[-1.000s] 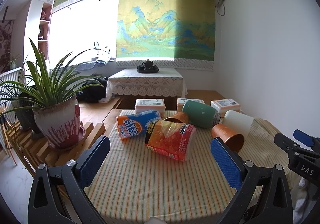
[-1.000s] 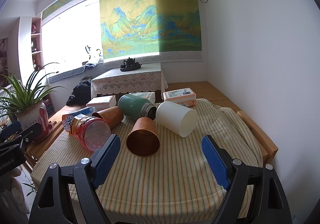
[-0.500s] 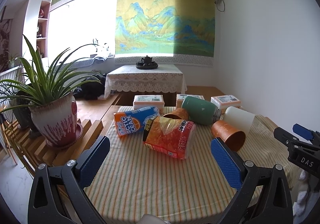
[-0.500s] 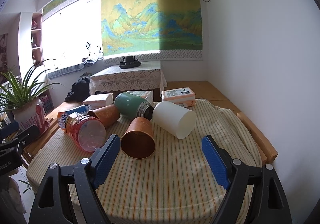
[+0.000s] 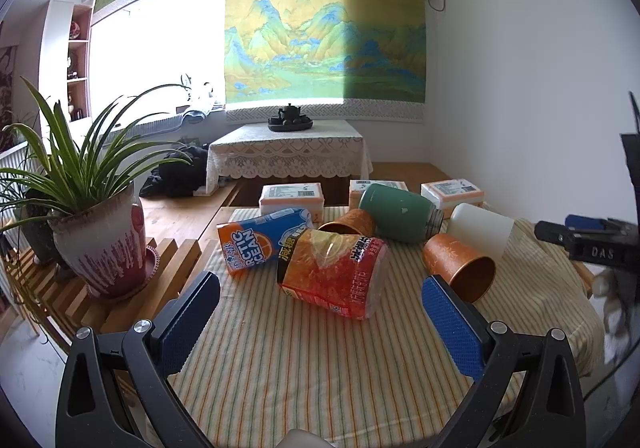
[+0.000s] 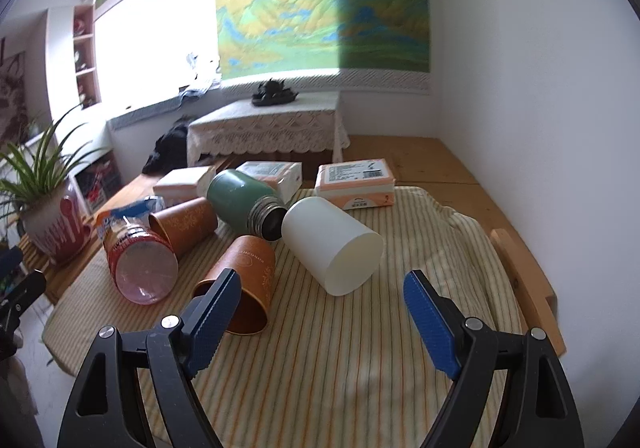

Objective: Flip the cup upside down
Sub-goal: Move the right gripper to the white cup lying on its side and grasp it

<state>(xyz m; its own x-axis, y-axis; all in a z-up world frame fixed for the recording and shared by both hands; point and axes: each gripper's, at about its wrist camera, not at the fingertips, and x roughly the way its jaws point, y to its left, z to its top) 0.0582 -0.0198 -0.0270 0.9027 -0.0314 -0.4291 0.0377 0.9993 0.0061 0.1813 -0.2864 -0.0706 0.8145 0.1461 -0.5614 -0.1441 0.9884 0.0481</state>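
A white cup (image 6: 332, 246) lies on its side on the striped cloth, its closed flat end toward my right gripper; it also shows in the left wrist view (image 5: 480, 230). A brown paper cup (image 6: 244, 280) lies on its side beside it, mouth toward me, partly behind my right gripper's left finger (image 6: 214, 312); it shows in the left wrist view (image 5: 460, 266) too. A second brown cup (image 6: 184, 222) lies further back. My right gripper (image 6: 320, 318) is open and empty, just short of the white cup. My left gripper (image 5: 320, 322) is open and empty, before a red snack tub (image 5: 334, 274).
A green flask (image 6: 244, 204) lies on its side behind the cups. A blue-orange drink pouch (image 5: 260, 238) lies left. Tissue packs (image 6: 354, 184) sit at the table's far edge. A potted plant (image 5: 100, 244) stands on a slatted bench left. A white wall is on the right.
My right gripper has moved forward and down toward the white cup and the near brown cup. My left gripper has edged closer to the table; objects have not moved.
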